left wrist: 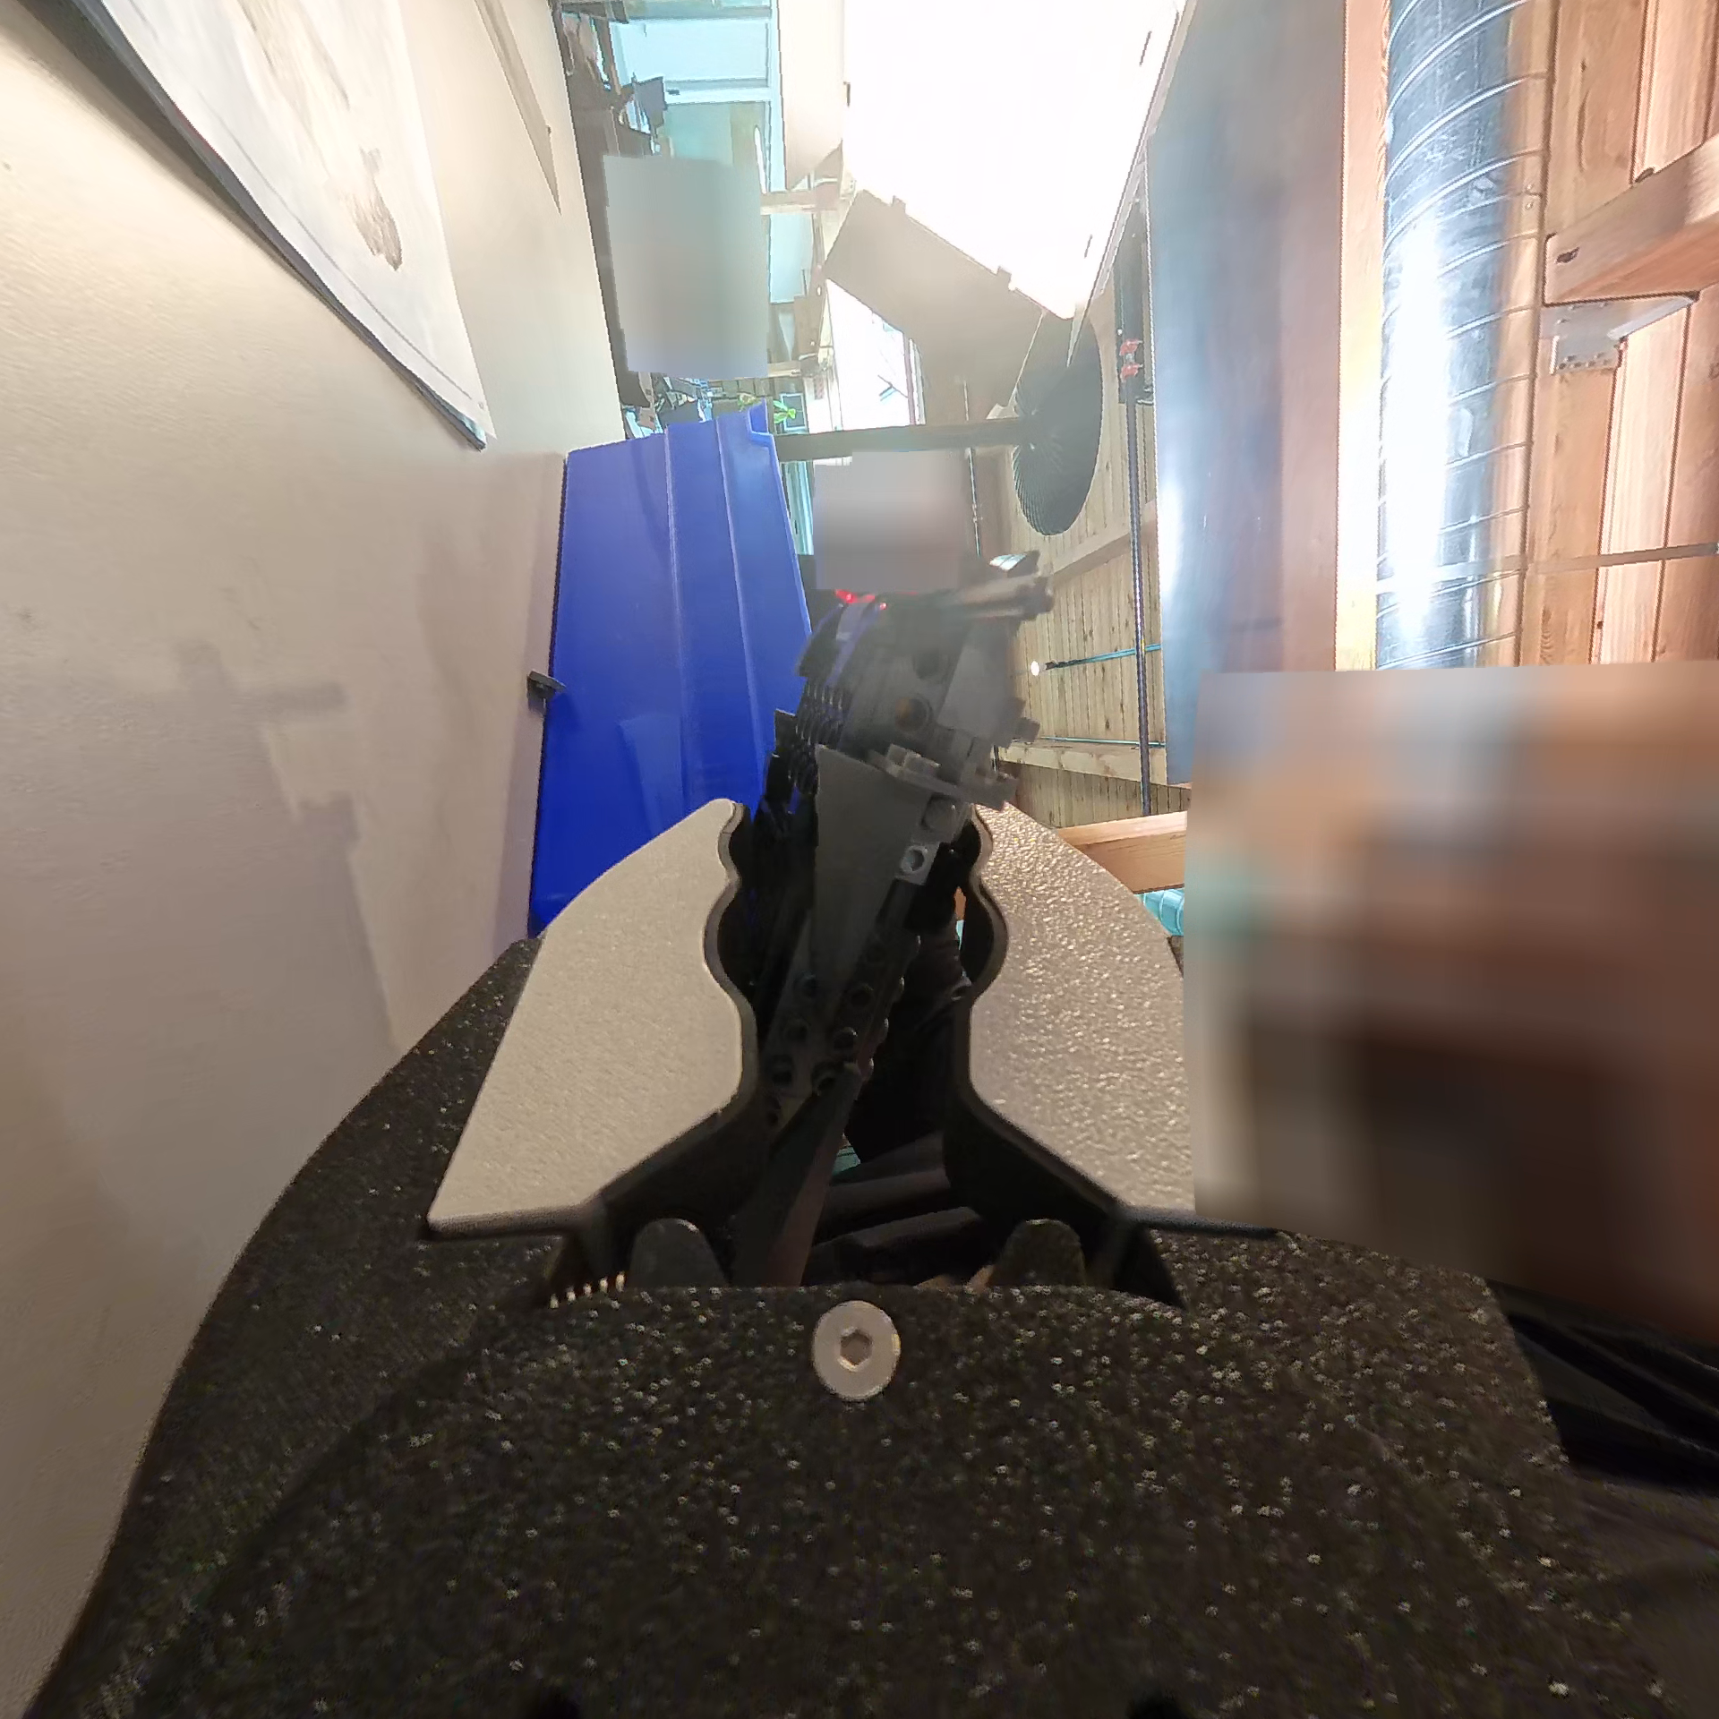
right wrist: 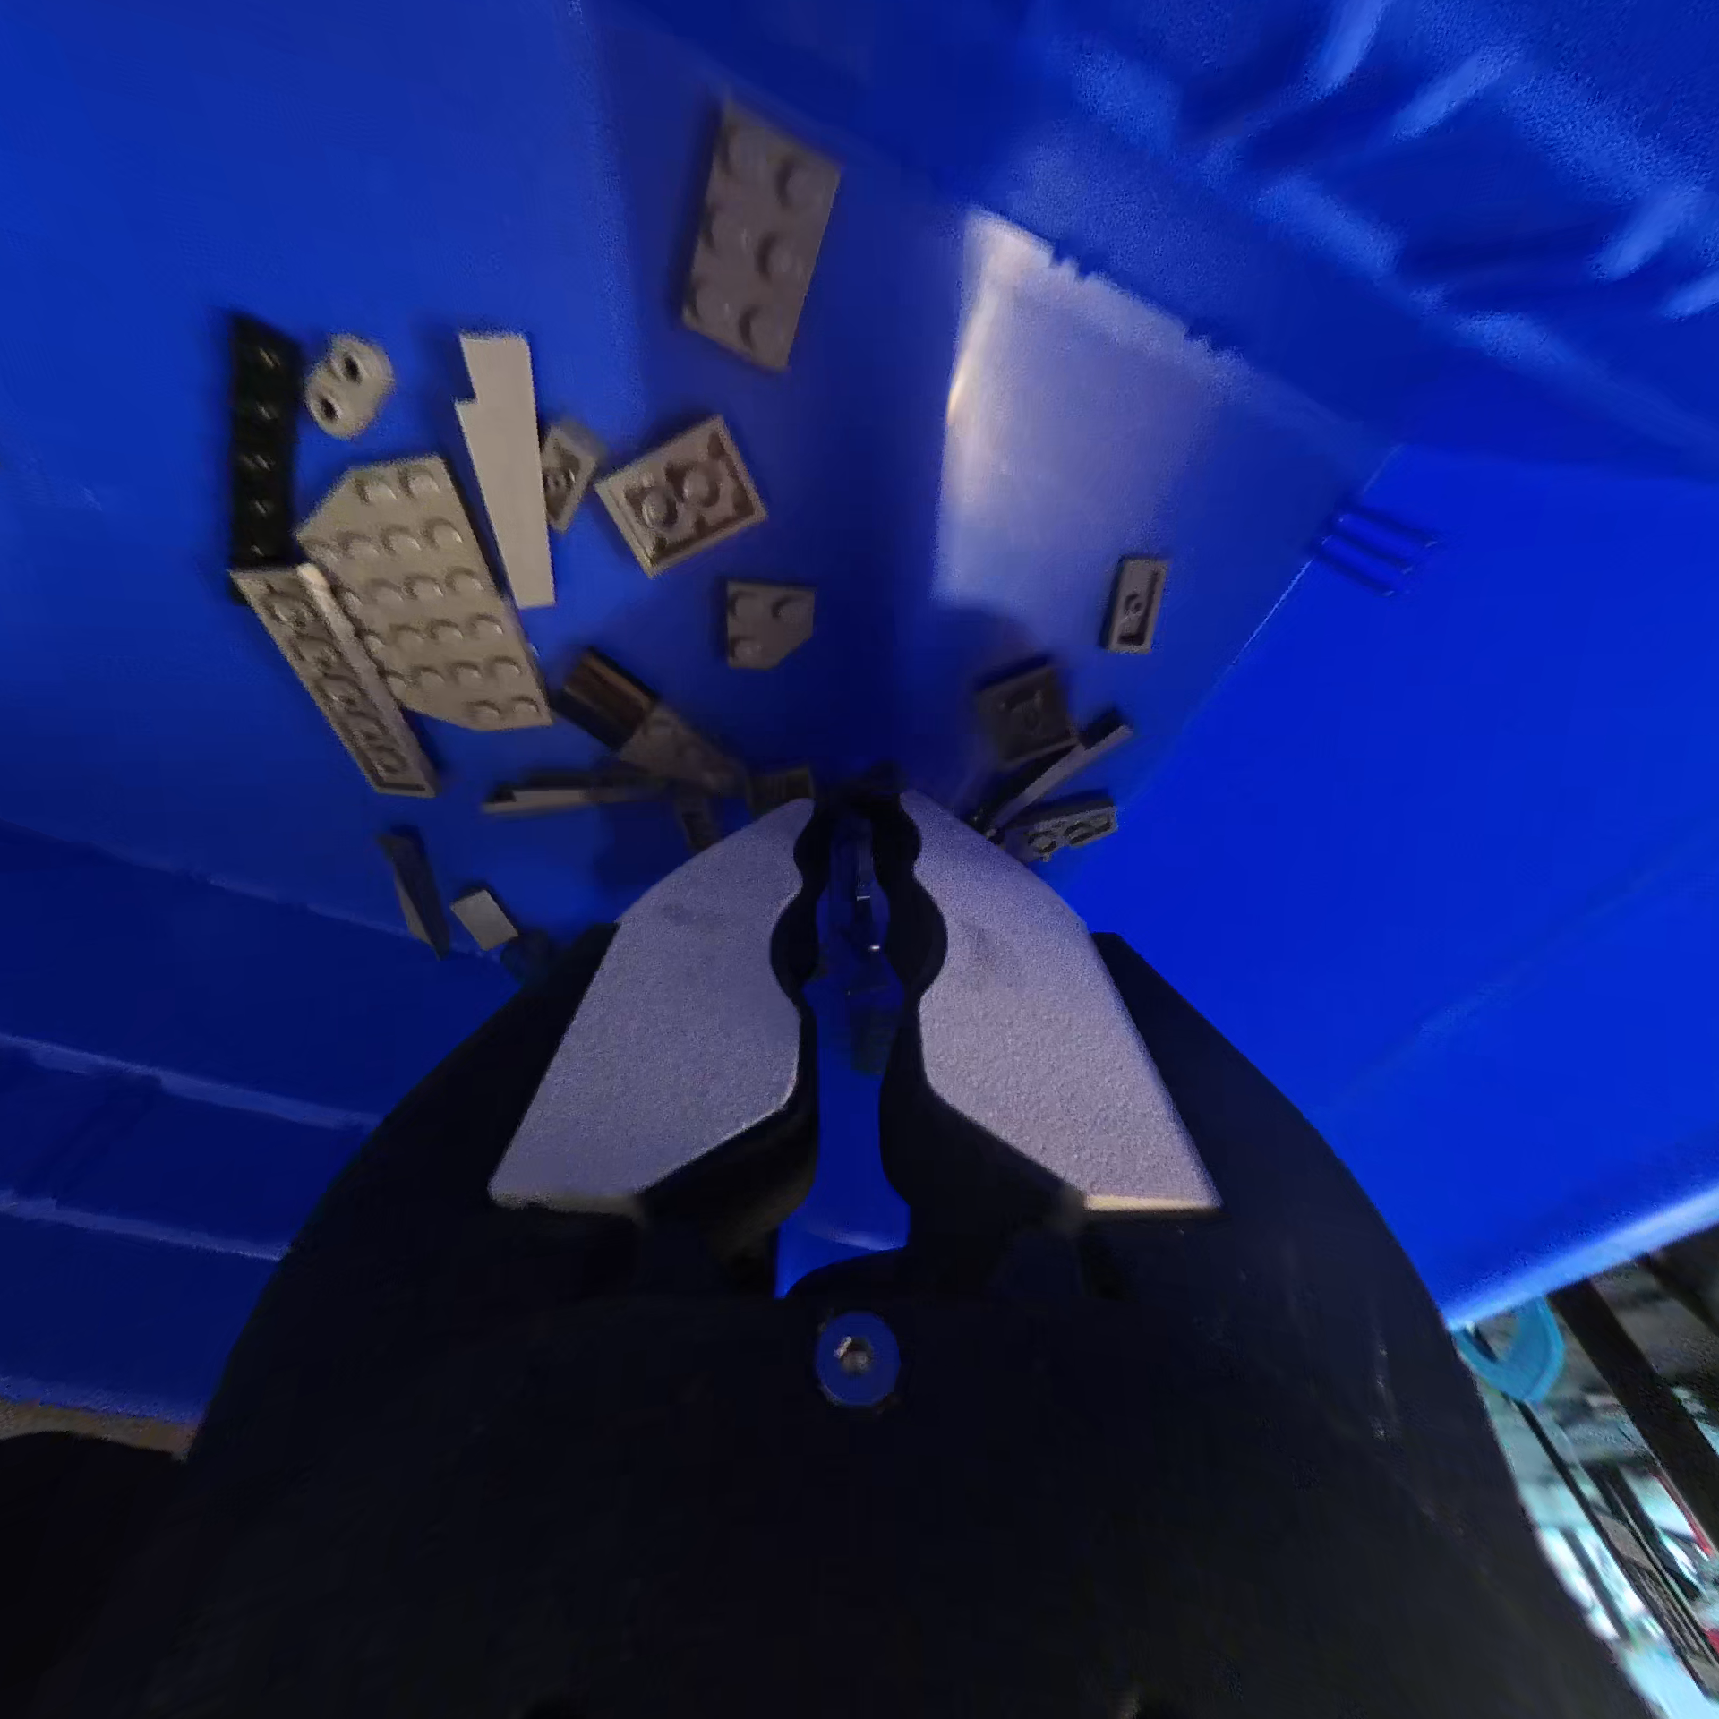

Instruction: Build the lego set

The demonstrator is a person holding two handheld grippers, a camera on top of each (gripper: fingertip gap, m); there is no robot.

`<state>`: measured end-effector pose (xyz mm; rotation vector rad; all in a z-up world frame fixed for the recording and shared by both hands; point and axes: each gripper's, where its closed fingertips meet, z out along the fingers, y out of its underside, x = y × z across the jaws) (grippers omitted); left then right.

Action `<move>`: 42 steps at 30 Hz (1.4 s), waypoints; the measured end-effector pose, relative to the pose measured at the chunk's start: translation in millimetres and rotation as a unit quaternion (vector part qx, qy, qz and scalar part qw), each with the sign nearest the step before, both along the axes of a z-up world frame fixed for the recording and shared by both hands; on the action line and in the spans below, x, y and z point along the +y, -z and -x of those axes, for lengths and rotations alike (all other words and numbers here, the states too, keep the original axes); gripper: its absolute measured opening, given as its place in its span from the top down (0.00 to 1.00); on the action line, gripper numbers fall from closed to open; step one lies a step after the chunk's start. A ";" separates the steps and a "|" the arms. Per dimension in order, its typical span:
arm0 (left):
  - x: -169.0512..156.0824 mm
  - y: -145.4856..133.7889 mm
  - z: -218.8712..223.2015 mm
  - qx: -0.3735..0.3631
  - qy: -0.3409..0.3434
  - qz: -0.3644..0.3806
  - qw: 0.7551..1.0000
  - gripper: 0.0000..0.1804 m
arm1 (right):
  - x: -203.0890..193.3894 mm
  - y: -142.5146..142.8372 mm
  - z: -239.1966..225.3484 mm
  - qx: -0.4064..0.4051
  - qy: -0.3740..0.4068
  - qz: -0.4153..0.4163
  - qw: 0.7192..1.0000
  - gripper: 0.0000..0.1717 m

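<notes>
Grey model: dark grey brick-built model (left wrist: 874, 837) clamped between the pads of the left gripper (left wrist: 856, 837), which closes on its lower, tapering part.
Long axis: runs forward along the fingers and leans slightly right; the wide end with a crossbar sticks out past the fingertips, the narrow end points back toward the gripper body.
Surface: studded plates, a smooth wedge panel, black toothed parts and a blue part on its left side.
Left surroundings: blue bin (left wrist: 660, 651) just beyond and left of the model, pale wall (left wrist: 233, 744) farther left, wooden boards and a metal duct (left wrist: 1451, 372) to the right.
Right gripper: right gripper (right wrist: 856, 819) with jaws narrow, nipping a thin dark piece (right wrist: 860, 893) edge-on; blur hides its shape.
Right surroundings: inside the blue bin (right wrist: 1395, 837), grey studded plates (right wrist: 428, 605) ahead-left, small grey plates (right wrist: 1051, 744) just ahead-right, a black strip (right wrist: 260, 446) far left.
</notes>
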<state>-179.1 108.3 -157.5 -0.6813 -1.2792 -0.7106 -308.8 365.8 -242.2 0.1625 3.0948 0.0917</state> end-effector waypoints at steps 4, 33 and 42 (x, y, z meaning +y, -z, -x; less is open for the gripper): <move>2.7 0.2 0.5 0.000 0.005 0.000 1.000 0.76 | -16.3 -9.3 2.8 -0.005 0.012 0.049 0.999 0.93; 2.6 2.3 1.6 -0.011 0.007 0.000 1.000 0.76 | 10.6 -42.1 -36.2 0.024 0.029 0.092 0.995 0.85; -6.9 -0.6 -2.9 -0.003 -0.005 -0.002 1.000 0.76 | -8.2 -55.9 -71.9 0.010 -0.002 0.131 0.991 0.85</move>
